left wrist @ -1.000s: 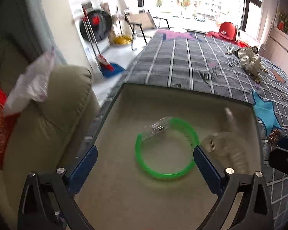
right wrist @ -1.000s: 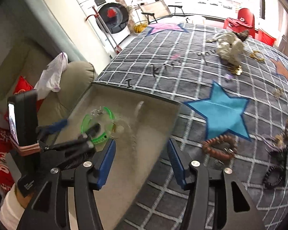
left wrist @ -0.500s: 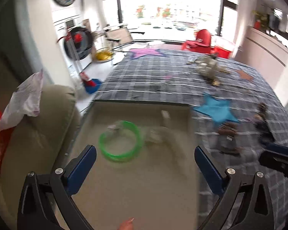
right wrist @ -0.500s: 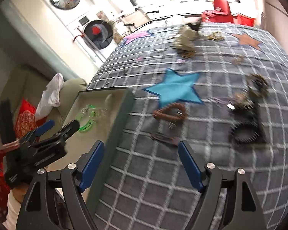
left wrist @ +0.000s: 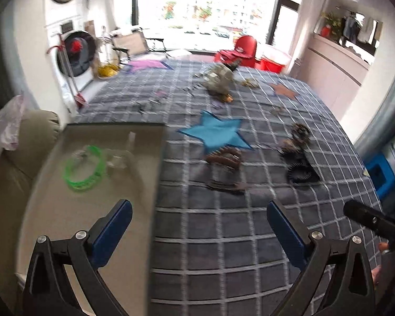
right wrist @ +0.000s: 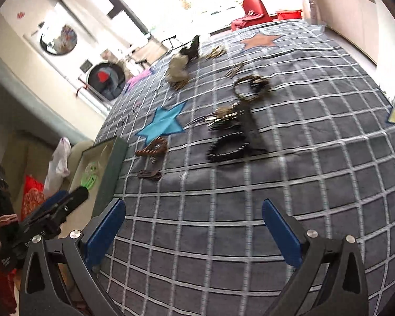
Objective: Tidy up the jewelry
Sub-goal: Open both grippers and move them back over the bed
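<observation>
Green plastic bangle (left wrist: 84,168) lies in beige tray (left wrist: 65,237) w/ clear pieces.

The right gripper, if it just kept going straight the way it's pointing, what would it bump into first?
Most likely the grey checked blanket. The right gripper is open and empty, angled down at bare cloth. The black spiky hair band lies farther along, though depth is hard to judge.

Green bangle (left wrist: 84,168) (beige tray (left wrist: 65,223)), grey checked bedspread (left wrist: 223,237)
</observation>
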Tool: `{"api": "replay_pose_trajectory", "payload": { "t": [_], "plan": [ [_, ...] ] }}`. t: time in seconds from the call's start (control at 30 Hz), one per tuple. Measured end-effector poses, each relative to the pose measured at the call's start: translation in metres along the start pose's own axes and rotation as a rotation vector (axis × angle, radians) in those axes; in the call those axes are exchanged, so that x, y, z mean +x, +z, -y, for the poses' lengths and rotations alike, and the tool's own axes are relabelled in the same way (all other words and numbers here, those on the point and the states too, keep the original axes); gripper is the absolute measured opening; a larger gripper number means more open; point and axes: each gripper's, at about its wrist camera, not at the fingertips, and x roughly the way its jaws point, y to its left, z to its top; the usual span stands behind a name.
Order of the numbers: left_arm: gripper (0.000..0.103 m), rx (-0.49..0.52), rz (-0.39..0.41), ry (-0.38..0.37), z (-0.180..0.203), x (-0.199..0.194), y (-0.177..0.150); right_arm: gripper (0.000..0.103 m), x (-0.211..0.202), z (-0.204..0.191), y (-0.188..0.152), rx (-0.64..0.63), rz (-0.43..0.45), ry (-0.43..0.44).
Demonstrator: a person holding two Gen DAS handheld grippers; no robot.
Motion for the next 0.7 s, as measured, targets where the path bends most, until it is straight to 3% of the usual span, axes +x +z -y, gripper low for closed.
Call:
{"api": "replay_pose_trajectory", "payload": {
  "t": [0.07, 0.27, 0.7],
  "plan": [
    [0.102, 0.006, -0.018, -0.008, 0.009, 0.007, -0.002, 0.103, -0.006, 0.009, -0.002, 0.004, 0.020, -0.004],
    [0.102, -0.027, -0.052, -0.016, 0.022, 0.026, 0.001, 0.103, -0.005, 0.027, 0.004, -0.037, -0.057, -0.082],
    [0.102, -0.142, -0.093, -0.047, 0.020, 0.070, 0.025, 0.103, 0.020, 0.042, 0.036, -0.075, -0.074, -0.155]
  ]
}}
